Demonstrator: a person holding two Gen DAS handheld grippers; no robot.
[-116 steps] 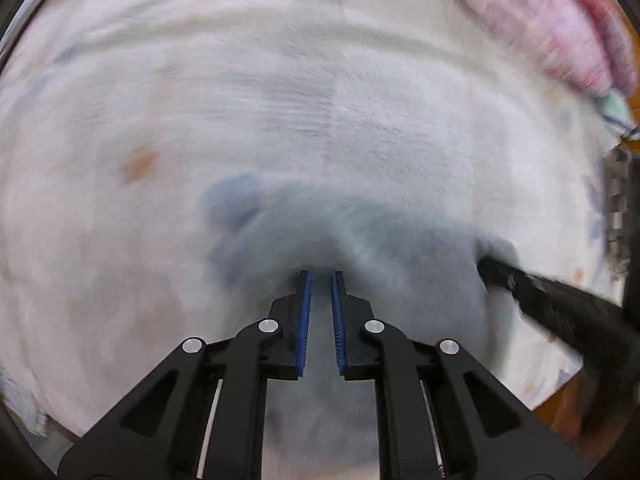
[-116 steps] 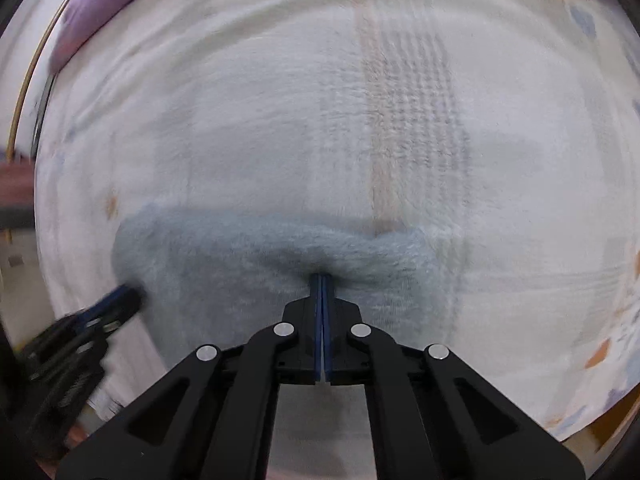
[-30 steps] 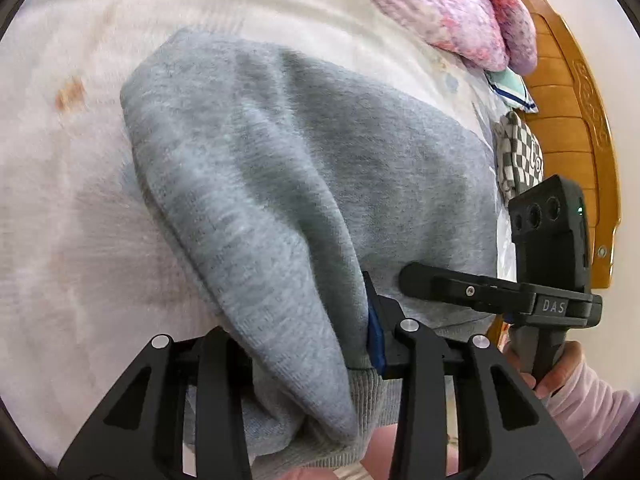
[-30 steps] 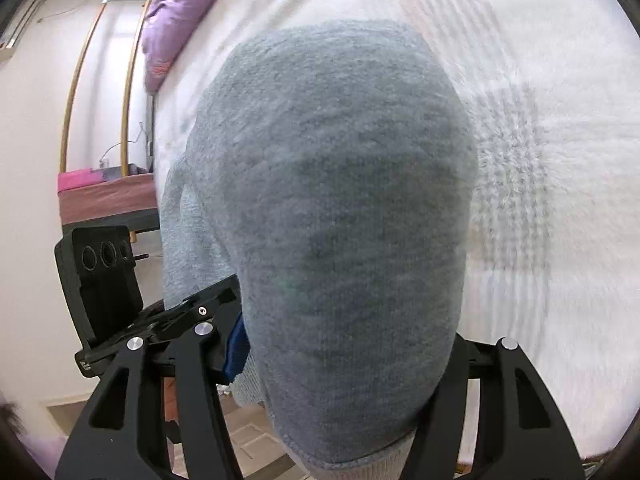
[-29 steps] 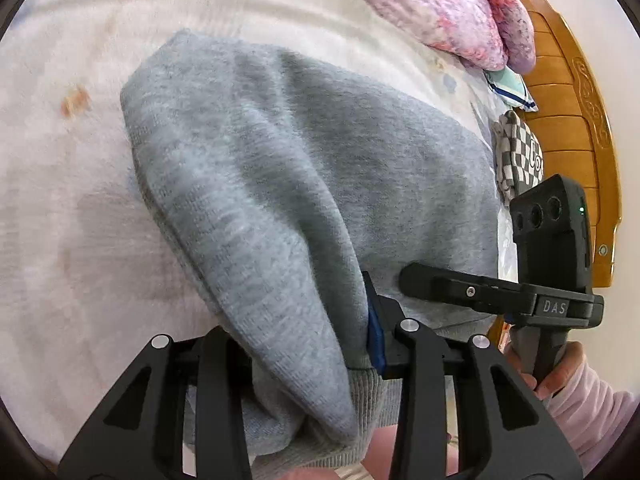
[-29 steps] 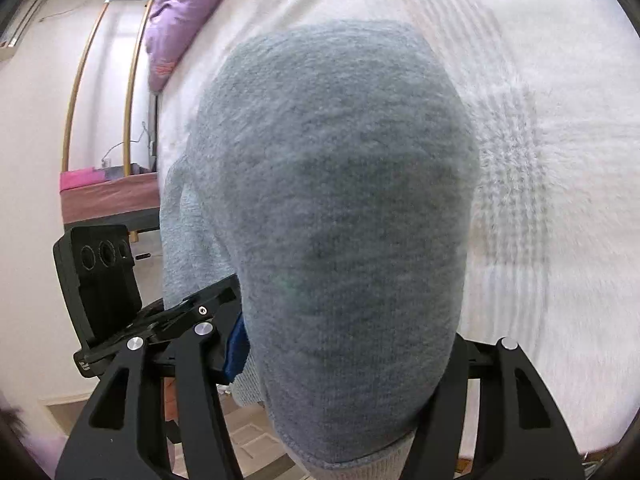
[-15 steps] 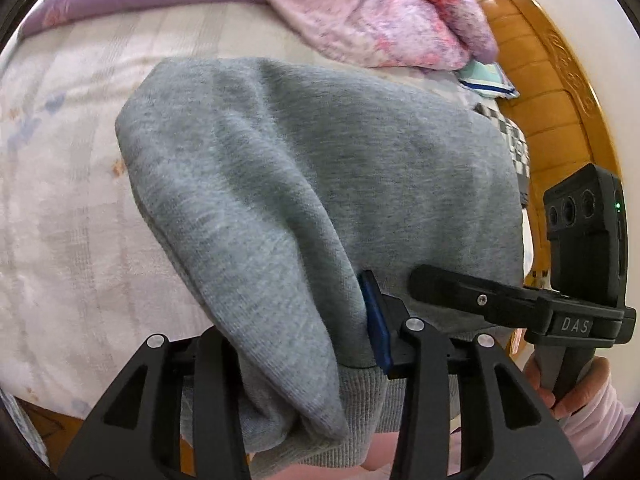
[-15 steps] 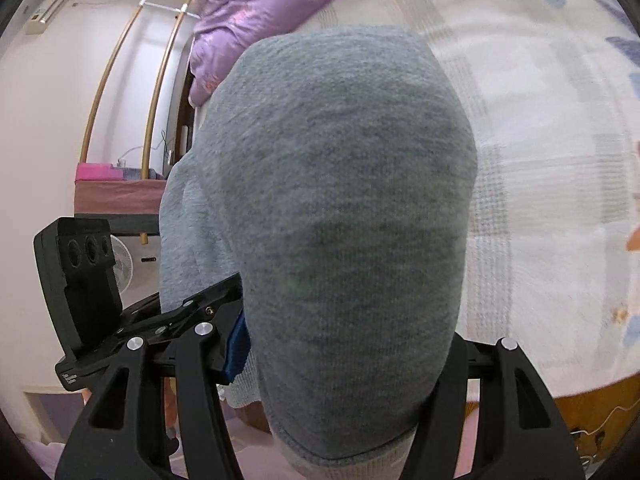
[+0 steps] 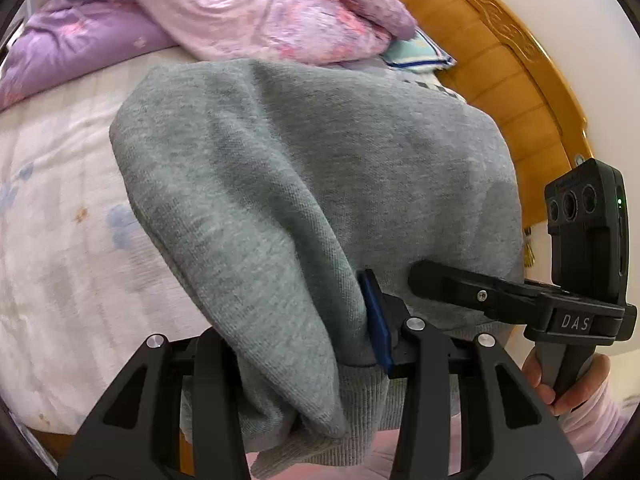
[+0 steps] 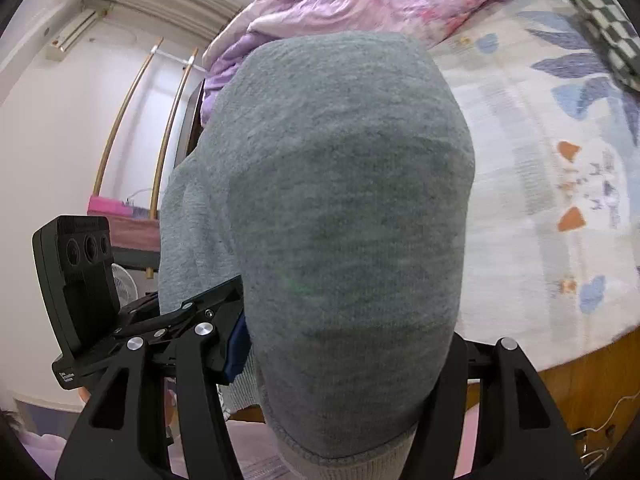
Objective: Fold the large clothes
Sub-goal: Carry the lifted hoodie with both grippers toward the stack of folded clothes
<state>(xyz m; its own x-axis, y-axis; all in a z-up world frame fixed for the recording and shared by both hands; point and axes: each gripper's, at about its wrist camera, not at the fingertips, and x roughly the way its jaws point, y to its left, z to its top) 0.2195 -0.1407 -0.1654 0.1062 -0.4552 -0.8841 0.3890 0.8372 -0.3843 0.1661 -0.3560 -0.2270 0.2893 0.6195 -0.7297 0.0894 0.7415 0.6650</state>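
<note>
The left gripper [image 9: 304, 344] is clamped on a thick bunch of the grey sweatshirt [image 9: 304, 168]. The cloth fills the whole gap between its two fingers, and one blue pad [image 9: 376, 320] presses flat against the fabric on the right side. The opposite pad is buried under the cloth and cannot be seen. The ribbed hem hangs below the fingers, close to the camera.

The right gripper [image 10: 344, 344] is likewise clamped on the sweatshirt, at another bunch of the same hem. The fabric bulges forward over and between its fingers and blocks most of that view. Only the edge of a blue pad [image 10: 236, 344] shows at the left of the bundle; the other finger's contact is covered, so the grip there appears firm but is only partly visible.

Both grippers hold the garment raised above the bed [image 9: 48, 240], with the body of the sweatshirt draped ahead of and between them. Seen from the left gripper, the right gripper sits just beside it on the right, held by a hand [image 9: 568, 384] in a pale pink sleeve.

Beyond the garment lies a pink and purple quilt [image 9: 248, 12], heaped at the far end of the bed. A wooden headboard [image 9: 504, 76] stands to the far right.
</note>
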